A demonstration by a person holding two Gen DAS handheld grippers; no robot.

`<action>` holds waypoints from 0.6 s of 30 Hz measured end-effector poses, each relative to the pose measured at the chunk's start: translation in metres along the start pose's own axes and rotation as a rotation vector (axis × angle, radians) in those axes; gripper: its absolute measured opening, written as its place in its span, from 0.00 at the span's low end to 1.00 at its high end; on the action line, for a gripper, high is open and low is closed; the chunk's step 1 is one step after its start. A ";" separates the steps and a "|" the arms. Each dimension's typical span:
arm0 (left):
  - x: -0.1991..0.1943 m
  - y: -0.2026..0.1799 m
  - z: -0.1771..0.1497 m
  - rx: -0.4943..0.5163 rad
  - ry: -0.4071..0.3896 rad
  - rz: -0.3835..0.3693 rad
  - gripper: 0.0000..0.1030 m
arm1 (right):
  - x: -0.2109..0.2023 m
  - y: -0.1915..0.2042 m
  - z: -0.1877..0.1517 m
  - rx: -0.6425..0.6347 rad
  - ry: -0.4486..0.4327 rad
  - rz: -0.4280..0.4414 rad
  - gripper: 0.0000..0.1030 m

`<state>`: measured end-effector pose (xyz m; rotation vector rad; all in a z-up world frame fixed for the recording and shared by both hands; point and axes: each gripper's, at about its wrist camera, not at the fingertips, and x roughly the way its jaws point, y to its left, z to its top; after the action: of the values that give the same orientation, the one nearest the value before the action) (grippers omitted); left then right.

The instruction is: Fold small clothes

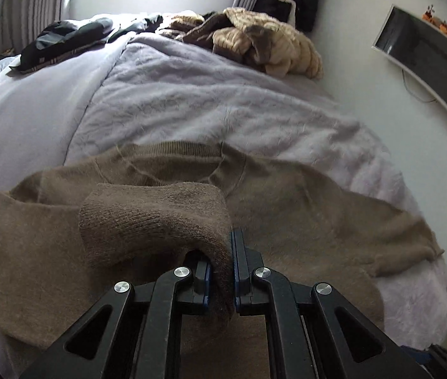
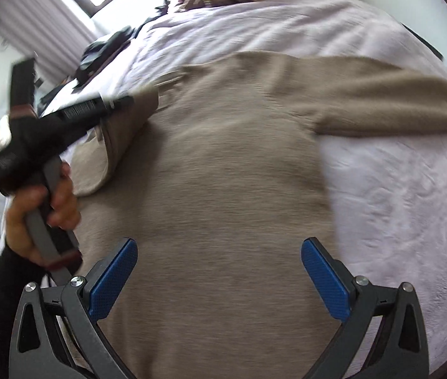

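Pinching the cuff end of one sleeve (image 1: 154, 221), the left tool (image 1: 222, 271) had its pads pressed together on the knit and held it lifted over the brown sweater (image 2: 223, 189), which lay flat on the bed (image 1: 192, 101). From the sweater's collar (image 1: 176, 151), that sleeve ran back along the sweater's left side and curled inward over the chest, so I'd guess the next bit was laying it across the body. The other sleeve (image 2: 381, 94) stretched straight out from the opposite shoulder, well apart from the left tool, and the right tool (image 2: 218, 271) was clearly nearer to it. That one hovered spread wide over the sweater's lower body, pinching nothing. No containers anywhere, just a heap of clothes (image 1: 255, 38) far beyond the collar.
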<state>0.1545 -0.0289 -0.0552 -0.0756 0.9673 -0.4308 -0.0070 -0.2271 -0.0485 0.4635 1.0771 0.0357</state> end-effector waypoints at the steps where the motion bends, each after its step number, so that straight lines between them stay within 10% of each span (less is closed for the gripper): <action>1: 0.006 0.001 -0.005 -0.001 0.021 0.008 0.27 | 0.001 -0.008 0.001 0.021 -0.001 0.020 1.00; 4: -0.008 0.006 -0.015 0.010 -0.018 0.055 0.79 | 0.005 -0.022 0.004 0.077 0.002 0.099 1.00; 11: -0.076 0.042 -0.009 0.142 -0.133 0.094 0.82 | 0.025 0.017 0.022 -0.059 0.029 0.067 1.00; 18: -0.086 0.165 0.002 -0.061 -0.076 0.260 0.82 | 0.056 0.128 0.053 -0.494 -0.046 -0.117 1.00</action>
<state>0.1670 0.1551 -0.0279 -0.0207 0.9015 -0.1575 0.0903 -0.1161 -0.0262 -0.0435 1.0060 0.1818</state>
